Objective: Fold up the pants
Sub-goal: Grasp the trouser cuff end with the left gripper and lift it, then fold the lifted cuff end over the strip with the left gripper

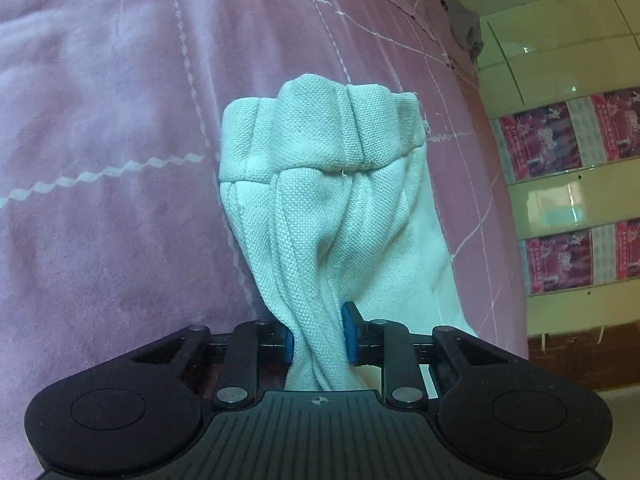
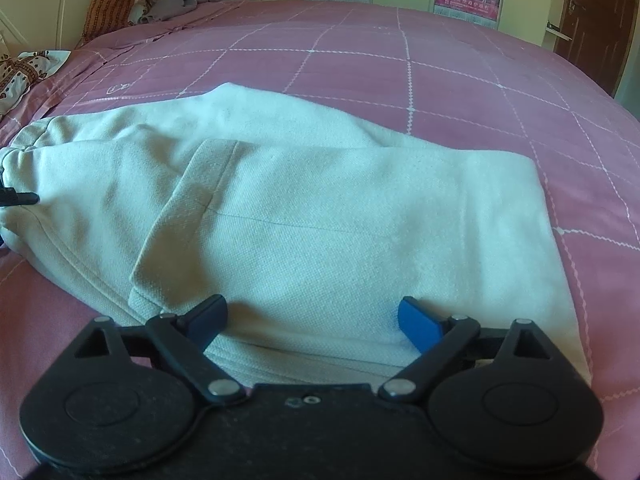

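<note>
**Pants Pinched at Left, Released at Right**

Left black two-finger gripper with blue pads (image 1: 318,338): pressed together on a twisted bunch of the white knit pants (image 1: 320,184), near the gathered elastic waistband (image 1: 324,136). Right black two-finger gripper with blue pads (image 2: 312,322): spread wide, 2 pads apart, nothing pinched, folded cloth lying between and beyond them. Pants (image 2: 304,208) spread folded on the pink quilted bedspread with white stitched grid (image 2: 460,64).

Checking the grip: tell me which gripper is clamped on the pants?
The left gripper: its pads pinch bunched pants fabric. The right gripper stands wide open over them.
</note>
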Motion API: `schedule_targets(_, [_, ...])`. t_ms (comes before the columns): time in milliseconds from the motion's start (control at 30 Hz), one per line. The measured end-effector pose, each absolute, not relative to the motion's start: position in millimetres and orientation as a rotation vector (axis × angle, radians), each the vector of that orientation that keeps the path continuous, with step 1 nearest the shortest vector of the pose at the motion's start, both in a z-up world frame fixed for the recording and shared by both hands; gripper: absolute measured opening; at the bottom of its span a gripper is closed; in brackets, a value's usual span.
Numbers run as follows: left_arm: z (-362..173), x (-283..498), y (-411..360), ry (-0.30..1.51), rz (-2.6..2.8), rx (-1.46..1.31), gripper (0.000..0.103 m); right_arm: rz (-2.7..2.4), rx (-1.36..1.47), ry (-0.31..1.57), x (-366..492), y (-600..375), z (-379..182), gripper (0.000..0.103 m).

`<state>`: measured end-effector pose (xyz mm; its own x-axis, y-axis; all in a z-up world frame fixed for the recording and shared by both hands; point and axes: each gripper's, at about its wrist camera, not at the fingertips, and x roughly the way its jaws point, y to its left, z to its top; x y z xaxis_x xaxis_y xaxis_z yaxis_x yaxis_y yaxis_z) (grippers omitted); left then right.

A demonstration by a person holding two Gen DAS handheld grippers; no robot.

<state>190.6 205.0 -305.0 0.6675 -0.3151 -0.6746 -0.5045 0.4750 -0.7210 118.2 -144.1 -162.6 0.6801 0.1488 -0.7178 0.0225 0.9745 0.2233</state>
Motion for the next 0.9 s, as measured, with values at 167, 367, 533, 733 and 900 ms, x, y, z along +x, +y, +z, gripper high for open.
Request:
schedule_targets(167, [-287, 194, 183, 0.83, 0.154, -1.008, 0.018, 0.059, 0.213, 0.827, 121, -144, -156, 0.088])
schedule_targets(367, [-200, 210, 123, 0.687, -0.053, -0.667, 0.017, 0.056, 0.211, 0.843, 130, -146, -161, 0.086])
schedule_targets(533, [-148, 213, 29, 0.617, -0.303, -0.388, 0.017, 0.088, 0.25, 0.864, 134, -157, -153, 0.081])
schedule_targets(733, [-155, 182, -97, 0.708, -0.585, -0.056, 0.018, -0.059, 0.432, 0.776, 95, -229, -153, 0.08])
schedule_targets(900, [-194, 158, -163, 0.855, -0.604, 0.201, 0.023, -0.102, 0.58, 0.765, 66, -284, -166, 0.08])
